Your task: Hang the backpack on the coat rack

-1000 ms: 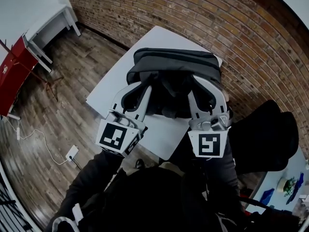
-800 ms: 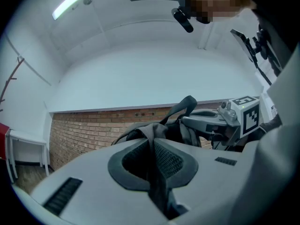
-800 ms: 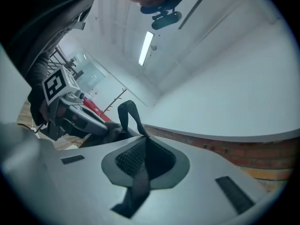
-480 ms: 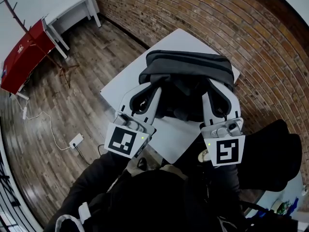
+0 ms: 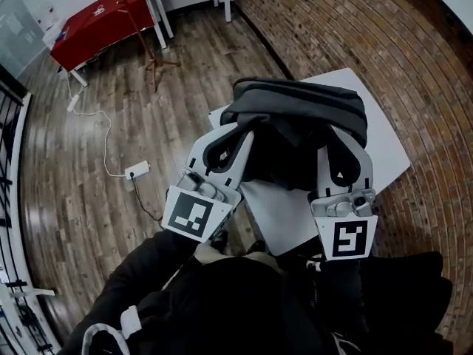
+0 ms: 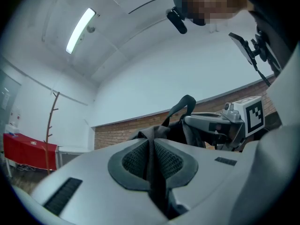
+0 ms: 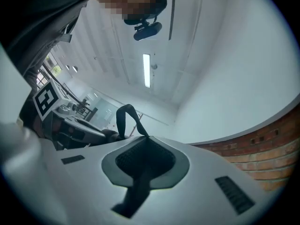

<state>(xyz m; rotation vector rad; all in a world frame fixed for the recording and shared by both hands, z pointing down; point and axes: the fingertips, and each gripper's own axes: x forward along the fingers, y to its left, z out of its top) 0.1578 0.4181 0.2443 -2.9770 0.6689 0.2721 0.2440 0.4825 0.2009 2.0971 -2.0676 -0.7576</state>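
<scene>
Over the near edge of the white table (image 5: 380, 135), the backpack (image 5: 299, 117) sits gathered between both tools, its left end already out past the table's edge and above the wooden floor (image 5: 96, 139). On one side, the left gripper (image 5: 236, 133) has its jaws pressed onto a fold of the pack's dark fabric. On the other, the right gripper (image 5: 336, 137) pinches a dark strap (image 7: 136, 186) of the pack, and its jaws have just been tightening on it. A grip at each side seems meant to keep the soft body from sagging or swinging, and to leave the carry loop (image 6: 185, 104) free. That loop stands upright between the two tools, where a peg could catch it. From above, the pack's long axis appears to run crosswise, from one gripper to the other, with its loop end turned up towards the person and its bulk lying away beyond the jaws. Whether its underside touches the table cannot be told. Well apart across the floor, the coat rack (image 5: 154, 63) stands by a red table (image 5: 103, 21), so I judge the carrying is only starting.
</scene>
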